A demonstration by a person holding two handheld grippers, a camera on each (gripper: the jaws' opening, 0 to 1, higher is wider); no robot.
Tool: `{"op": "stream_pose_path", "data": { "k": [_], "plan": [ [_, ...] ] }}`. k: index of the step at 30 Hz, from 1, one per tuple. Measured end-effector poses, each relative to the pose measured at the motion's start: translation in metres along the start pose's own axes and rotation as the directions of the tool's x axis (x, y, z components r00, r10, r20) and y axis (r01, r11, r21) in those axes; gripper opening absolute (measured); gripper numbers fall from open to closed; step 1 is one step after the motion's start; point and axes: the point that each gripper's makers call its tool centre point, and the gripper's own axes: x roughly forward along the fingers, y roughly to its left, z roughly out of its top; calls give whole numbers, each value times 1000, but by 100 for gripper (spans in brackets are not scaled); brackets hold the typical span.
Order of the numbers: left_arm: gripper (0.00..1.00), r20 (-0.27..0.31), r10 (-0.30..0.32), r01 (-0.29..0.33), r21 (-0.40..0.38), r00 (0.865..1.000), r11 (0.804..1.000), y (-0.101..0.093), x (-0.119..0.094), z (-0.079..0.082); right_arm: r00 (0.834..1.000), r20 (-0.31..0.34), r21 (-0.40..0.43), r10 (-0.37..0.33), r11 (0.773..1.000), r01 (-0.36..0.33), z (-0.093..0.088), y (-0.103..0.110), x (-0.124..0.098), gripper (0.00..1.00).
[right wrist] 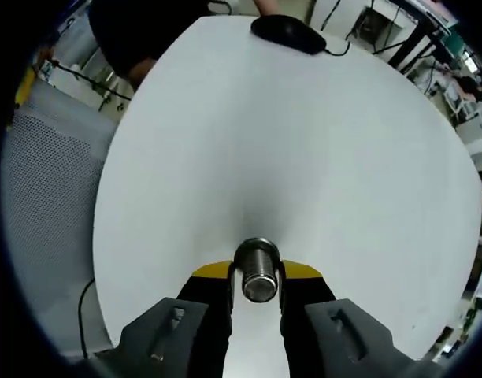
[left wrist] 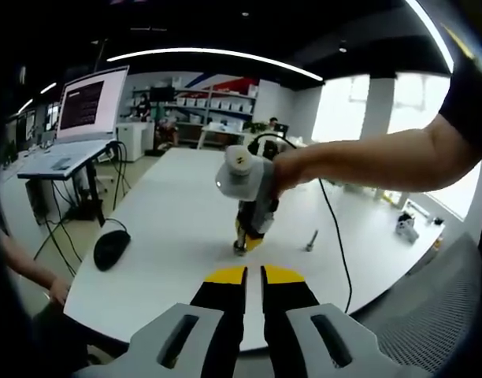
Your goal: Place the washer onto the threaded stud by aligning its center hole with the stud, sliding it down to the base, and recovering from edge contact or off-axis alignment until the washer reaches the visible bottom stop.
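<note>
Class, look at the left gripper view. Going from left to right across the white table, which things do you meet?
Black computer mouse → right gripper, held by a person's hand and pointing down at the table → small metal bolt lying on the table → small white object near the far right edge.

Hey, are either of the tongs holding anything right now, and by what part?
The right tongs grip an upright threaded metal stud by its sides, jaws flanking it near the top. The left tongs are shut with nothing between them.
</note>
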Motion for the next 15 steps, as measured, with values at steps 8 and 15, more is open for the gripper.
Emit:
{"op": "stream_pose_path", "data": {
  "k": [8, 15],
  "plan": [
    [6, -5, -1, 1, 5, 1000, 1000, 0, 0, -1, 996, 76, 65, -52, 997, 47, -6, -3, -21, 31],
    [6, 7, 8, -8, -2, 1000, 1000, 1, 0, 1, 958, 257, 232, -129, 970, 68, -14, 19, -68, 32]
  ]
}}
